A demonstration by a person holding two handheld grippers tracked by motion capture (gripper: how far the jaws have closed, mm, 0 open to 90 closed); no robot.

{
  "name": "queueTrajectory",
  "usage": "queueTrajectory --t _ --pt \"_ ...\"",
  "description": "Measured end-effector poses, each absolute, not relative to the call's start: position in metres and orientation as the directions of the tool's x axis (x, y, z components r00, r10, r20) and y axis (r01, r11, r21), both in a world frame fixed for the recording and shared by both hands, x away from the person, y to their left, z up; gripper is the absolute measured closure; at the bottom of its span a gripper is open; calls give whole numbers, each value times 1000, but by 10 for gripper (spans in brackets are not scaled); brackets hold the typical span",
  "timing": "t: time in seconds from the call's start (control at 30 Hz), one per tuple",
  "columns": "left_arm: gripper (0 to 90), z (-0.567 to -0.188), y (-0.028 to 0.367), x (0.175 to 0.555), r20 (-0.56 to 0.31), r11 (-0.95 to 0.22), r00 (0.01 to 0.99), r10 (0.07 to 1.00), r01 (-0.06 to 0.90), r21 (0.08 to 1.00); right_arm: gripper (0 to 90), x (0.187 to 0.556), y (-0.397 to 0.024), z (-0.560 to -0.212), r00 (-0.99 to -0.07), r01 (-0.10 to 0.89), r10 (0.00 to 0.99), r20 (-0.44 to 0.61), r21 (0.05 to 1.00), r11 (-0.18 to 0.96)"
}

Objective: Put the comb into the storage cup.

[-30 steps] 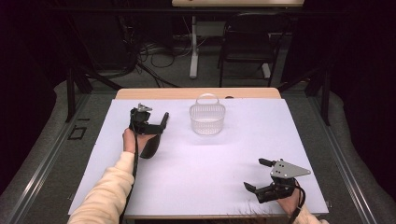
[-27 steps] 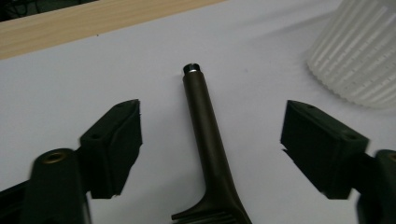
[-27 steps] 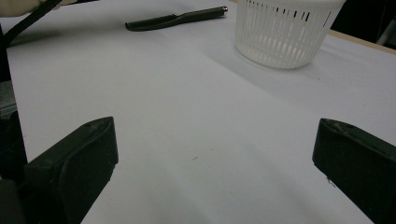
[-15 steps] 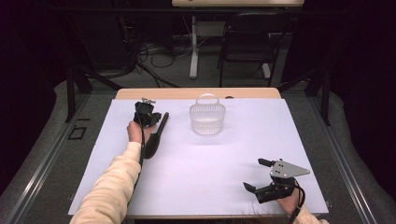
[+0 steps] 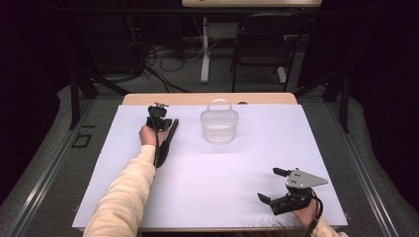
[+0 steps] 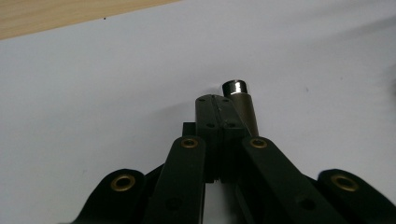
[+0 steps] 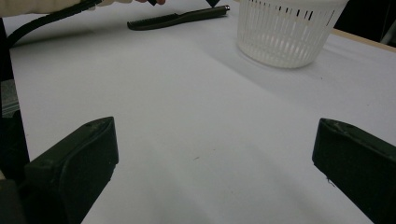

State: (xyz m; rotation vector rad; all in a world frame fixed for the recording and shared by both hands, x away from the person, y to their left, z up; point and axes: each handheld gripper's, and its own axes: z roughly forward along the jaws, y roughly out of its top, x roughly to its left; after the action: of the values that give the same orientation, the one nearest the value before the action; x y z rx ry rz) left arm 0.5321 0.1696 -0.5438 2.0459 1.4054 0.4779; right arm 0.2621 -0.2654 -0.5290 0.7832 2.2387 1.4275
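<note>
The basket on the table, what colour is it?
The basket is white, with slotted walls; the right gripper view shows it best.

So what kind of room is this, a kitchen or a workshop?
More likely a lab or recording room: a white-covered table fenced by dark metal framing, loose cables on the carpet and an office chair behind.

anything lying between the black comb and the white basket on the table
Nothing visible does. The black comb lies left of the white basket, with only bare white sheet between them. The left gripper is shut at the comb's metal-tipped end.
</note>
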Motion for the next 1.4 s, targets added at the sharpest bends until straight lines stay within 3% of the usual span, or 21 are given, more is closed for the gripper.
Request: queueTrajectory --t 0.6,1.4 --pt "900 -546 146 527 -33 -349 480 876 681 643 2 262 -266 -529 -777 254 630 -10 910 328" --pt "900 -542 119 489 21 -514 637 771 602 611 4 262 -266 -529 -777 257 630 -9 909 329"
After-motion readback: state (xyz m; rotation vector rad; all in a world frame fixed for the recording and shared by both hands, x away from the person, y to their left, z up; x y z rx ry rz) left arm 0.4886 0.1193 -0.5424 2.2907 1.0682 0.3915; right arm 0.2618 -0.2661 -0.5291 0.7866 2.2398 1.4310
